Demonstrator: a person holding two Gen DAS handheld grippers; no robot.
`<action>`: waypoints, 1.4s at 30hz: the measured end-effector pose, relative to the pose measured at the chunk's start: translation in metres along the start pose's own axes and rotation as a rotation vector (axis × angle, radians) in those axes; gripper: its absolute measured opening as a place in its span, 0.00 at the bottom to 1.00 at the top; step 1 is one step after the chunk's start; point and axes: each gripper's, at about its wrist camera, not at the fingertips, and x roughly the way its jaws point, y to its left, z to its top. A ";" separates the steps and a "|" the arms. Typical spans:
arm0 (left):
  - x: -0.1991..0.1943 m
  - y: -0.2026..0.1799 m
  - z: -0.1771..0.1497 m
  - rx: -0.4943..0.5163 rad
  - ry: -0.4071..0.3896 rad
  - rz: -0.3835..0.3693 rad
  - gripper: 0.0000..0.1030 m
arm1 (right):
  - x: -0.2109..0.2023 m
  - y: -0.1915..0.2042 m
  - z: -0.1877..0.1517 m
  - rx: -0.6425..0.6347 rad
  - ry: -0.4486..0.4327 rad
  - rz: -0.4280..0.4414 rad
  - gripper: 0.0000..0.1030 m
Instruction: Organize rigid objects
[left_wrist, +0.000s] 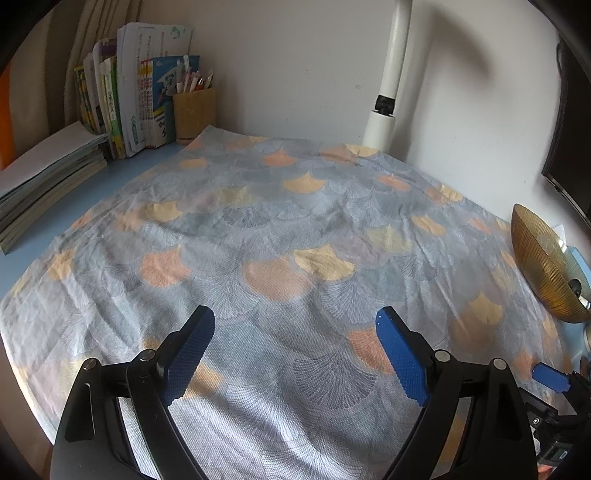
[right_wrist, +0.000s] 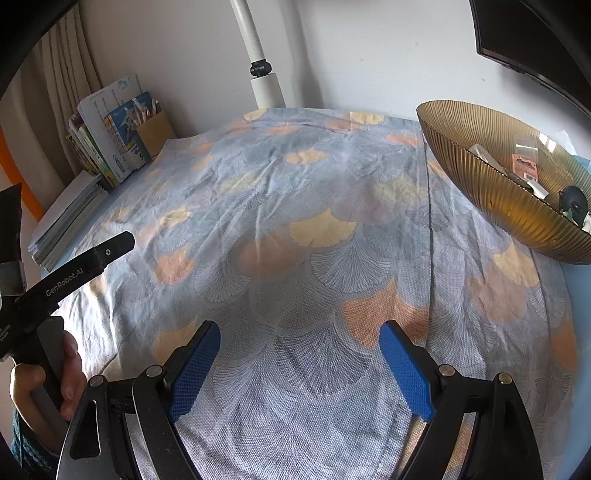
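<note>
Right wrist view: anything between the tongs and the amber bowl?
Only patterned cloth between the open right tongs and the amber ribbed bowl; no objects there in the right wrist view.

the cloth (left_wrist: 280, 221) under my grippers is showing grey-blue fan shapes with fine dark lines, mixed with orange and yellow fans. my left gripper (left_wrist: 295, 354) and right gripper (right_wrist: 300, 363) are wearing bright blue dotted pads on black arms. the bowl (right_wrist: 491, 184) is glowing amber-brown with thin ribs. the desk (left_wrist: 122, 173) is peeking out pale blue. the pen cup (left_wrist: 194, 114) is looking tan, the lamp pole (left_wrist: 388, 85) white, the books (left_wrist: 136, 99) green, white and blue.
</note>
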 end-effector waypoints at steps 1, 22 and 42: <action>-0.001 0.000 -0.001 0.006 -0.005 -0.005 0.86 | 0.000 0.000 0.000 0.000 -0.001 -0.001 0.84; -0.002 -0.008 -0.002 0.067 -0.009 0.012 0.87 | 0.001 0.003 0.000 -0.026 -0.004 -0.004 0.84; 0.005 -0.003 0.000 0.056 0.030 0.028 0.95 | 0.003 0.000 0.000 -0.010 0.011 -0.003 0.84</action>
